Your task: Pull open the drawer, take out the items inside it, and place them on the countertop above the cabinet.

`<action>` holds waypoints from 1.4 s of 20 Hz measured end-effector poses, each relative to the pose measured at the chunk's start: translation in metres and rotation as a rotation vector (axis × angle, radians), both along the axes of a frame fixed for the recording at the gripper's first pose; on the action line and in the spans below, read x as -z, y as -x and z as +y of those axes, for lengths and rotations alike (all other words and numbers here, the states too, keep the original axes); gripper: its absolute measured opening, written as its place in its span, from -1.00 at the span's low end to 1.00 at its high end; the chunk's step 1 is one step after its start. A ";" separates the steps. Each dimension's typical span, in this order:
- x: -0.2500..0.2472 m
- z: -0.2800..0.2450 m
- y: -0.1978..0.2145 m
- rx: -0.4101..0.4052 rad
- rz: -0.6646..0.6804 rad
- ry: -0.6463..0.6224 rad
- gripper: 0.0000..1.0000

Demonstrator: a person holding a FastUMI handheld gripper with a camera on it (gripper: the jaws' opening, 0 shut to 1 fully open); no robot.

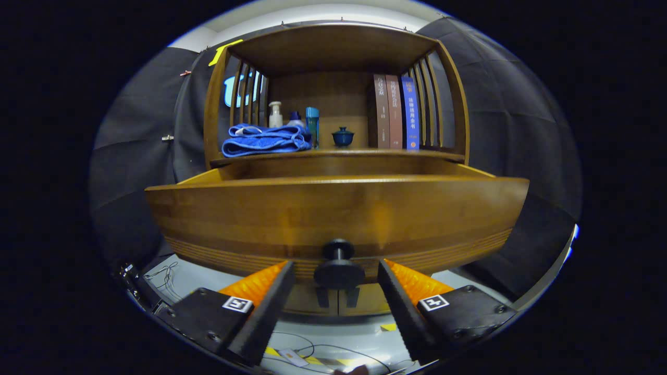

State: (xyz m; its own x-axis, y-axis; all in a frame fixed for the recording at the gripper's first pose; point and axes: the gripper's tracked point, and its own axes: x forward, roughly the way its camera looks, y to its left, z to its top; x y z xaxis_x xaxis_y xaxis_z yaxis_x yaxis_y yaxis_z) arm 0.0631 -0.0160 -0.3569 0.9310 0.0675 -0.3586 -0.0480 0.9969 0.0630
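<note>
The gripper (337, 271) points level at the drawer (333, 219), jaws apart flanking its black knob (338, 268) low in frame; the pulled-out drawer front runs left-right.

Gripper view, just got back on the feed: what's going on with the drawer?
A person holds the gripper level with the drawer, which is pulled out of the wooden cabinet. Its fingers stand open either side of the black knob, not pressing it. A blue towel, bottles, a small cup and books sit on the countertop above. The drawer's inside is hidden.
</note>
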 end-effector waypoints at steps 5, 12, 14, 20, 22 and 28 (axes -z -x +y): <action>-0.022 -0.016 0.016 0.031 -0.032 -0.002 0.96; -0.147 -0.014 0.026 -0.030 -0.111 -0.007 0.96; -0.169 -0.011 0.020 -0.035 -0.067 -0.059 0.96; -0.205 -0.006 -0.028 -0.019 0.114 -0.144 0.97; -0.201 0.003 -0.049 -0.042 0.196 -0.147 0.97; -0.146 0.008 -0.105 -0.073 0.500 0.014 0.95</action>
State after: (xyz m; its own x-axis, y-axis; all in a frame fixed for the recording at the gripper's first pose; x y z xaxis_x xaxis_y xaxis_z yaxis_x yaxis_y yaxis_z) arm 0.1683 -0.0078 -0.2111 0.6384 0.1181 -0.7606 -0.0849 0.9929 0.0829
